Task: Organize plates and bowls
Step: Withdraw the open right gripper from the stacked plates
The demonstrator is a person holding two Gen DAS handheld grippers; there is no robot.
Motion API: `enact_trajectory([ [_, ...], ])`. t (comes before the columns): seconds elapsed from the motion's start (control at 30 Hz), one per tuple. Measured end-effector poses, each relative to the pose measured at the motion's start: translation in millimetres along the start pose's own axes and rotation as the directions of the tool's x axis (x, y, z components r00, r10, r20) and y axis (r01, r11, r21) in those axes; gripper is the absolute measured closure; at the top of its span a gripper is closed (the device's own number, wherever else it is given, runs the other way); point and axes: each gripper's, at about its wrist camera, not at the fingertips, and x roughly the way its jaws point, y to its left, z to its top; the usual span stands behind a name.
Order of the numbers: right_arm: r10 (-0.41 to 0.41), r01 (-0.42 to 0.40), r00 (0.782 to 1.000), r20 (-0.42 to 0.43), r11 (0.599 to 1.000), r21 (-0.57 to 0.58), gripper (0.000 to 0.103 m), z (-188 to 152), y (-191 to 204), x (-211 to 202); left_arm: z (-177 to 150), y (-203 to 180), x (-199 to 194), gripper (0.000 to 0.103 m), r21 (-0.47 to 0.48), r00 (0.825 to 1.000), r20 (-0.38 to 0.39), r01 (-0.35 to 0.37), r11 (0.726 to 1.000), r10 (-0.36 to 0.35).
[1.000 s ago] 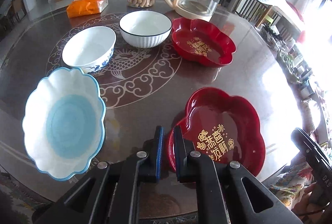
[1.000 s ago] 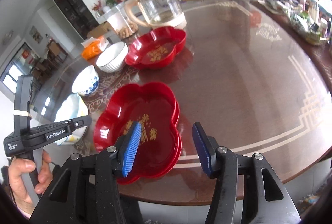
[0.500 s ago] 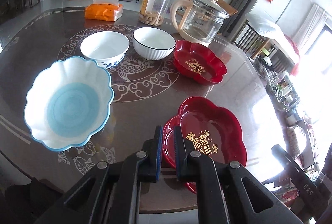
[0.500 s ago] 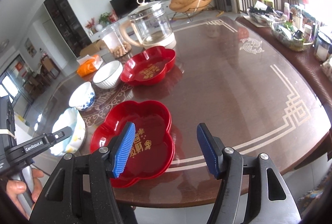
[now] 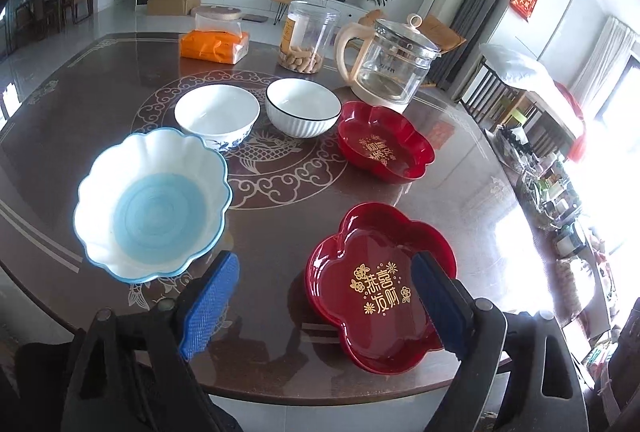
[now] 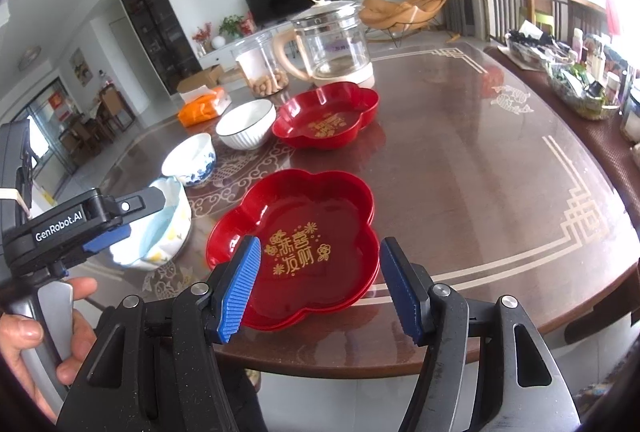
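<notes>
A near red flower-shaped plate (image 5: 380, 288) (image 6: 296, 244) with gold writing lies by the table's front edge and shows a doubled rim. A second red plate (image 5: 384, 147) (image 6: 326, 119) sits farther back. A scalloped blue-and-white bowl (image 5: 152, 199) (image 6: 160, 228), a white bowl with blue pattern (image 5: 216, 115) (image 6: 190, 159) and a black-rimmed ribbed white bowl (image 5: 302, 107) (image 6: 246, 123) stand to the left. My left gripper (image 5: 322, 302) (image 6: 132, 220) is opening, jaws wide, pads off the near plate. My right gripper (image 6: 322, 290) hovers open over that plate's near edge.
A glass kettle (image 5: 392, 67), a clear jar of peanuts (image 5: 308, 39) and an orange tissue pack (image 5: 214, 45) stand at the back of the brown table (image 6: 480, 191). A person's hand (image 6: 40, 332) holds the left gripper. A cluttered sideboard (image 6: 580, 87) runs along the right.
The left gripper's jaws went from shut at the near red plate's rim to wide apart, and it pulled back and up. The right gripper's jaws widened a little and it drew back.
</notes>
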Motion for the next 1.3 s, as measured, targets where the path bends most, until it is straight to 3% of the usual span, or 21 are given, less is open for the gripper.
enact_trajectory([
  [0.4,-0.011,0.011,1.000,-0.002,1.000,0.027,0.037,-5,-10,-2,-11,-15,1,0.015,0.172,0.997,-0.014,-0.078,0.982,0.082],
  [0.7,-0.006,0.006,1.000,-0.010,0.999,0.033,0.036,-8,-11,-2,-10,-30,-18,0.015,0.232,0.999,0.032,-0.037,0.972,0.031],
  [1.03,-0.004,0.005,1.000,-0.028,1.000,0.028,0.035,-11,-9,1,-14,-26,-9,0.015,0.203,0.998,-0.056,0.020,0.979,-0.009],
  [1.3,0.008,-0.007,0.999,-0.035,1.000,0.013,0.035,-14,-4,2,-12,-22,-11,0.015,0.187,0.997,-0.073,0.023,0.982,-0.009],
])
